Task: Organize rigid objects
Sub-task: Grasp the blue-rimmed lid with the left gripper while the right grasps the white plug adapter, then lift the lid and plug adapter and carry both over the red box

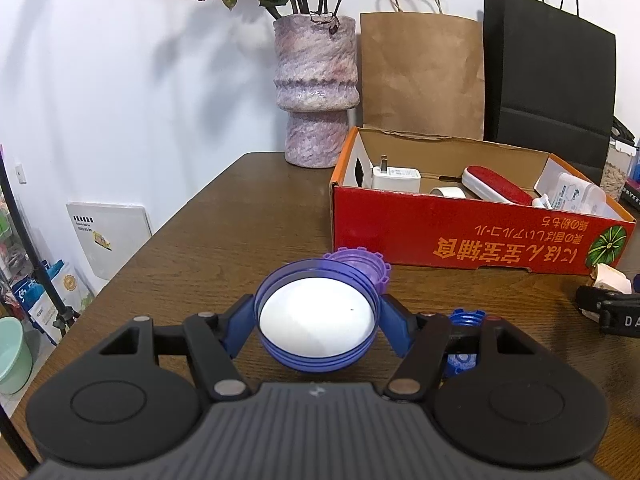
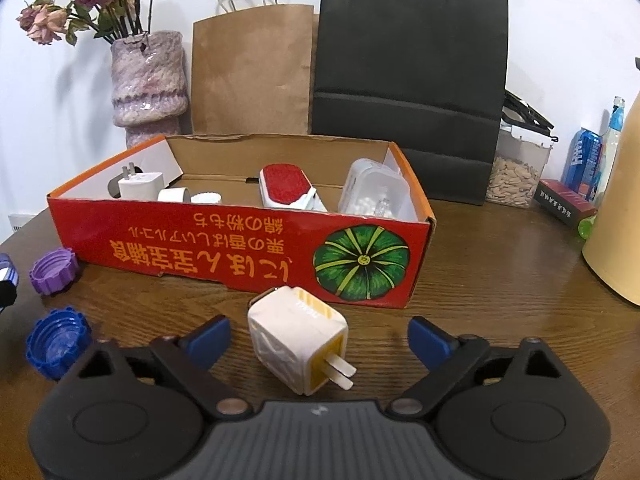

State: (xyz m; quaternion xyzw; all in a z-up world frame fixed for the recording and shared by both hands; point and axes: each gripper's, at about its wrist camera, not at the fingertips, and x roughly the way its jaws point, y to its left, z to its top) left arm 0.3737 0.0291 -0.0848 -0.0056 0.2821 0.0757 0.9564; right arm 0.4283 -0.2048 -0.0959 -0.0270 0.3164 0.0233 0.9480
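My left gripper [image 1: 317, 322] is shut on a large blue lid [image 1: 316, 318] with a white inside, held just above the brown table [image 1: 224, 224]. A purple cap [image 1: 366, 266] lies behind it and a small blue cap [image 1: 464, 318] to its right. My right gripper [image 2: 318, 338] is open around a white and yellow plug adapter [image 2: 298, 344] that lies on the table with its prongs toward the camera. The red cardboard box [image 2: 240, 248] stands just behind it and holds a white charger [image 2: 142, 186], a red lint brush [image 2: 286, 186] and a clear container [image 2: 374, 194].
A purple vase with dried flowers [image 1: 316, 88], a brown paper bag [image 1: 420, 76] and a black paper bag [image 1: 548, 76] stand behind the box. In the right wrist view a seed jar [image 2: 516, 176], a blue can [image 2: 582, 164] and a cream kettle [image 2: 618, 232] are on the right.
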